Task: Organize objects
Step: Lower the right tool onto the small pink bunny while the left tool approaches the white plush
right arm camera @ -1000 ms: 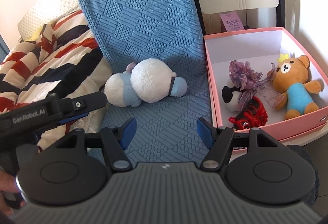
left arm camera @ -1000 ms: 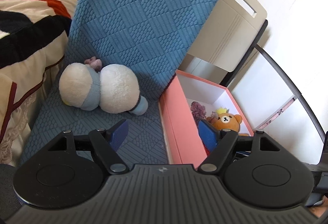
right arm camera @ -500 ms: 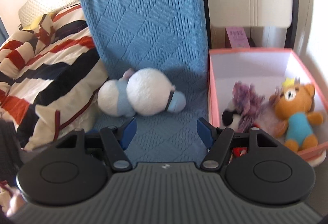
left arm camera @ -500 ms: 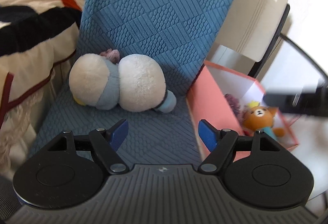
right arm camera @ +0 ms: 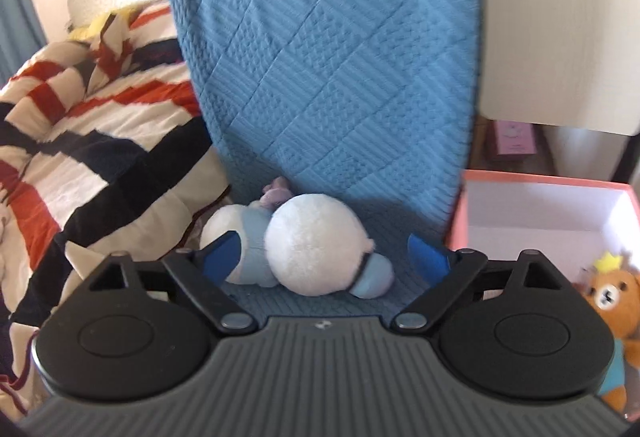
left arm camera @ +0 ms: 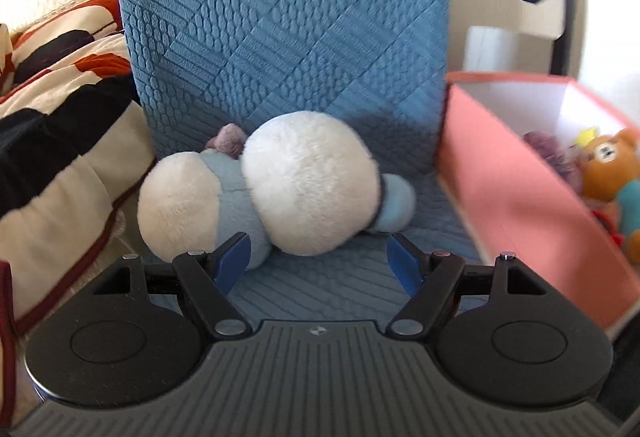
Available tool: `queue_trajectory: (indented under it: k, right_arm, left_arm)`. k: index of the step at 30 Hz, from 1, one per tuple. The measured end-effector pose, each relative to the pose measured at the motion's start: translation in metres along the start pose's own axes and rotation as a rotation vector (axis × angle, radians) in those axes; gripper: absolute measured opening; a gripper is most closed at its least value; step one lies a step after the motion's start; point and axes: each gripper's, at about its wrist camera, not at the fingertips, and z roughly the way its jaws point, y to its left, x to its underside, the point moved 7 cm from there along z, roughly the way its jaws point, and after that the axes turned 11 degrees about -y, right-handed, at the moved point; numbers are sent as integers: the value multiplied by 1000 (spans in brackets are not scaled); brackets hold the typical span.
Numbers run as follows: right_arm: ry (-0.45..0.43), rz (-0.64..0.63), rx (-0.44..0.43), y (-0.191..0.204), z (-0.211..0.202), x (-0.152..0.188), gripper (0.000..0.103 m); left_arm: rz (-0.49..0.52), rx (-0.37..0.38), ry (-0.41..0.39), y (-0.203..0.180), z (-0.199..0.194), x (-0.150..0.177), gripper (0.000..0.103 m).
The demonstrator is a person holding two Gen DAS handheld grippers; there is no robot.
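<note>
Now left tool (left arm camera: 318,263) wide, right tool (right arm camera: 326,255) wide (both empty), near white plush (left arm camera: 280,189).

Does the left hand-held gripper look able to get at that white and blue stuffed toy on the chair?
Probably yes. The left hand-held gripper is open and aimed at the stuffed toy, which lies just past its fingertips on the blue chair cushion. Nothing lies between them; the pink box stands off to the side.

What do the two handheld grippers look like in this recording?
Both the left gripper and the right gripper look alike: a ribbed dark-grey body, two round black discs, black linkage arms with silver pivot pins, and blue fingertips on the jaws. No cables or sleeves show.
</note>
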Motion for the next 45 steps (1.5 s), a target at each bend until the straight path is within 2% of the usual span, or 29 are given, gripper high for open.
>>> queue_trajectory:
  k: [4, 7, 10, 13, 18, 22, 27, 30, 35, 45]
  right_arm:
    - [99, -8, -66, 12, 42, -1, 92]
    - [161, 16, -97, 15, 74, -6, 92]
    - [211, 18, -106, 16, 103, -14, 92]
    - [238, -70, -103, 23, 134, -20, 92]
    - [267, -245, -108, 43, 179, -18, 89]
    - [303, -320, -134, 57, 206, -16, 77]
    - [342, -373, -147, 68, 231, -7, 72]
    - [369, -416, -168, 73, 244, -1, 63]
    - [391, -417, -164, 80, 262, 6, 62]
    - [446, -473, -122, 97, 295, 24, 62]
  left_arm:
    - [121, -59, 18, 5, 21, -1, 86]
    - [215, -101, 36, 11, 37, 0, 86]
    - [280, -102, 39, 15, 49, -1, 86]
    - [355, -107, 44, 17, 60, -2, 86]
    - [531, -59, 40, 10, 72, 6, 87]
    - [613, -46, 38, 5, 80, 8, 89]
    - [658, -23, 39, 6, 86, 8, 90]
    - [696, -24, 44, 5, 88, 10, 90]
    - [707, -22, 53, 4, 91, 8, 93]
    - [668, -44, 78, 16, 94, 4, 94]
